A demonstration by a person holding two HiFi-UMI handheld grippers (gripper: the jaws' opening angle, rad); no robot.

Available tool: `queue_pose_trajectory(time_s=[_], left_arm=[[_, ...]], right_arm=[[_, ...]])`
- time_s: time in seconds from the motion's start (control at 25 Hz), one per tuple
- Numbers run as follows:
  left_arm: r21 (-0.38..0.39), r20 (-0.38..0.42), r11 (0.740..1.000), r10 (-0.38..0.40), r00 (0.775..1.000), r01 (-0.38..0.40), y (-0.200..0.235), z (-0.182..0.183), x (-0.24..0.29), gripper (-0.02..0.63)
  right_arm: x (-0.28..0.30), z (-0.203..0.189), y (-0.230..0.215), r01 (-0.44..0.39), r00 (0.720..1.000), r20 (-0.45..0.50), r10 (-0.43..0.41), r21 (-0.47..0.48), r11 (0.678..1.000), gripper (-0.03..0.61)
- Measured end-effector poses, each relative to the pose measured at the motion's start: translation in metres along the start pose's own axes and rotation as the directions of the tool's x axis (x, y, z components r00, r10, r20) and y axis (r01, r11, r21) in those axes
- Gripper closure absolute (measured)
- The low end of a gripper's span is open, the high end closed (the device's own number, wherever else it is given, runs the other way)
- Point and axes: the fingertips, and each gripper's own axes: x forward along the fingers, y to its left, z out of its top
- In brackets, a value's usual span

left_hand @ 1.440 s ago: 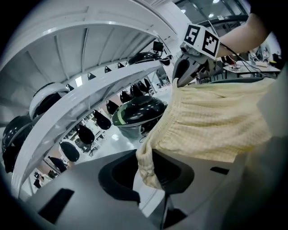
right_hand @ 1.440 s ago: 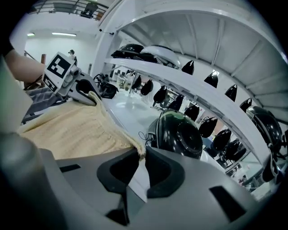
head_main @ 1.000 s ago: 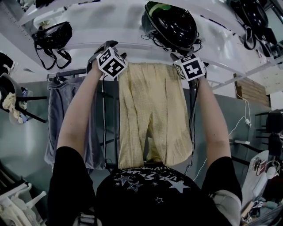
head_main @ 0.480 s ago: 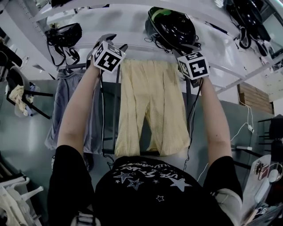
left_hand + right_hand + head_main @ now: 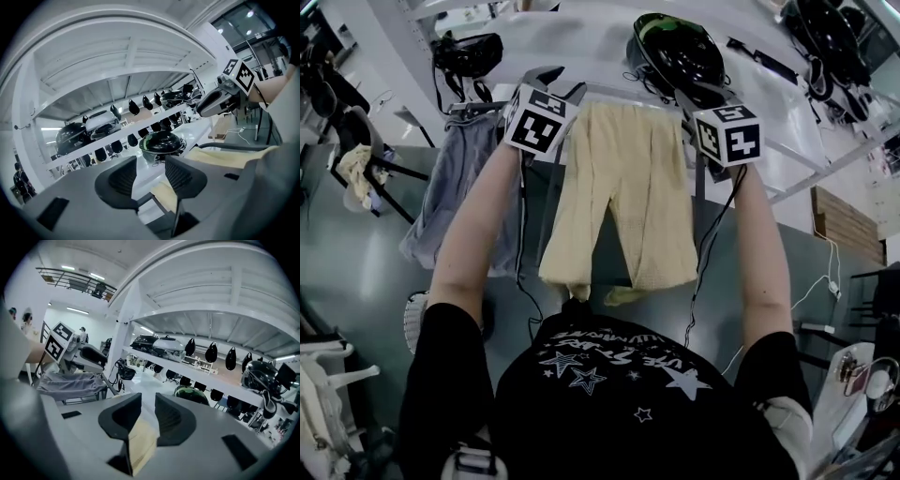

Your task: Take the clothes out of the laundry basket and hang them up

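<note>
While I watch both feeds: pale yellow cloth garment (image 5: 619,197), top edge spanning grippers, hem free; right gripper (image 5: 147,411), jaws just closing, pinches edge; left gripper (image 5: 150,172), closing too, spread, cloth low between; grey fabric garment (image 5: 459,178) just left.

Trousers (image 5: 623,187): hem partly behind the person's shoulders (image 5: 637,394).
Grey garment (image 5: 455,197): right side behind the left arm (image 5: 473,234).
Corner helmet (image 5: 830,33): cut by the edge.
Far people (image 5: 26,319): too small to make out.

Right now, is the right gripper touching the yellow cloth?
Touching. The right gripper view shows the yellow cloth wedged between the right gripper's jaws, which have just been closing.
</note>
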Motion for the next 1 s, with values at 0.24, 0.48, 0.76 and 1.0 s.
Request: queue_pose_trajectory(time_s=[0.24, 0.48, 0.76, 1.0], left_arm=[[-0.070, 0.040, 0.996, 0.055, 0.998, -0.052, -0.026, -0.008, -0.065, 0.437], [-0.126, 0.029, 0.988, 0.089, 0.996, -0.085, -0.055, -0.032, -0.128, 0.460], [-0.161, 0.000, 0.980, 0.117, 0.993, -0.116, -0.104, -0.056, -0.201, 0.474], [-0.214, -0.020, 0.965, 0.153, 0.988, -0.153, -0.148, -0.078, -0.259, 0.486]], right_arm=[[-0.048, 0.004, 0.032, -0.007, 0.996, 0.086, 0.005, 0.018, 1.000, 0.505], [-0.100, -0.008, 0.066, -0.018, 0.991, 0.130, 0.012, 0.041, 0.999, 0.540], [-0.166, -0.042, 0.110, -0.061, 0.987, 0.154, 0.047, 0.088, 0.994, 0.552], [-0.207, -0.073, 0.146, -0.097, 0.982, 0.170, 0.078, 0.106, 0.990, 0.559]])
